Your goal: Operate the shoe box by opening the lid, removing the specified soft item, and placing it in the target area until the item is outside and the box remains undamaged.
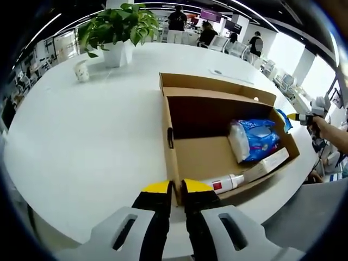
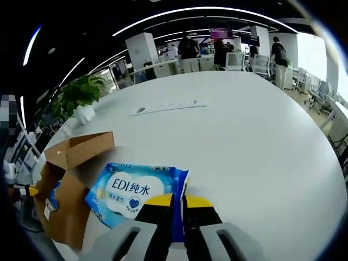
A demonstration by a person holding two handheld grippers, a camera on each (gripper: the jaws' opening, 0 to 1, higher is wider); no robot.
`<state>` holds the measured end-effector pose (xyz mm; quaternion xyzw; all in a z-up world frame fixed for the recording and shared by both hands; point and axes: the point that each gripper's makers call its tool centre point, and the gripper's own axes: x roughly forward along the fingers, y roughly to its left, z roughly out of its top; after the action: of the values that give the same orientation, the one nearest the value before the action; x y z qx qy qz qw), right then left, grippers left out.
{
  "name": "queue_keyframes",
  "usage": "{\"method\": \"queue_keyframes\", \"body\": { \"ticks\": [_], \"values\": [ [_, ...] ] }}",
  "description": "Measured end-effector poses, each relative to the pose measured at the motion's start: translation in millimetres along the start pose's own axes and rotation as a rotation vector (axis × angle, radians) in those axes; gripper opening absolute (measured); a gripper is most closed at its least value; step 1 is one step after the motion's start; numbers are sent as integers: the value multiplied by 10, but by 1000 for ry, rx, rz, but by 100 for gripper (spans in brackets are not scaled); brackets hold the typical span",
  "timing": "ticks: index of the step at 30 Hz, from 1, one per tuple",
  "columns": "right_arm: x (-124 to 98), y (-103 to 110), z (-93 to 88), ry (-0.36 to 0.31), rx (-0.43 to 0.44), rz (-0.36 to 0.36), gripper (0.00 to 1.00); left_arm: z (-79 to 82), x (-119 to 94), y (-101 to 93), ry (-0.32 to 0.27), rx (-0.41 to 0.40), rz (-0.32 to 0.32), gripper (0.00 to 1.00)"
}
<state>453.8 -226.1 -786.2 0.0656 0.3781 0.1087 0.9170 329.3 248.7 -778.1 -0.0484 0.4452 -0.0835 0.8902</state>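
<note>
The brown shoe box (image 1: 196,157) lies open on the white table, its lid flap (image 1: 217,87) folded back. My left gripper (image 1: 176,187) is shut on the box's near wall. Inside lie a blue and white soft pack (image 1: 253,138), a white bottle with a red label (image 1: 225,183) and a long white carton (image 1: 269,163). My right gripper (image 2: 178,202) is shut on the edge of a blue wipes pack (image 2: 130,193), held outside the box (image 2: 68,168) above the table. From the left gripper view that right gripper (image 1: 307,116) sits past the box's far right corner, held by a hand.
A potted plant (image 1: 117,30) and a small cup (image 1: 81,70) stand at the table's far side. A flat white power strip (image 2: 168,106) lies mid-table. Wide bare tabletop (image 2: 255,147) stretches ahead of my right gripper. People and desks are in the background.
</note>
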Motion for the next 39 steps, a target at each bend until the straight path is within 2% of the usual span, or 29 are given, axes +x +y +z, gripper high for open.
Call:
{"method": "queue_keyframes", "body": {
  "ticks": [8,19,27,33,37,39],
  "values": [
    [-27,4,42,-3,-50,18,14,18,-42,-61,-6,15,-19,14],
    [-149,223,123,-14,-168,65,21,139,-122,-96,-41,47,-22,17],
    [-264,522,202,-34,-247,131,23,320,-199,-224,-74,96,-40,16],
    [-316,758,234,-42,-291,183,24,440,-160,-364,-81,143,-71,17],
    [-354,961,251,-46,-332,226,24,525,-124,-468,-81,169,-95,18],
    [-381,1126,262,-49,-368,264,24,554,-103,-488,-80,178,-96,19]
  ]
}}
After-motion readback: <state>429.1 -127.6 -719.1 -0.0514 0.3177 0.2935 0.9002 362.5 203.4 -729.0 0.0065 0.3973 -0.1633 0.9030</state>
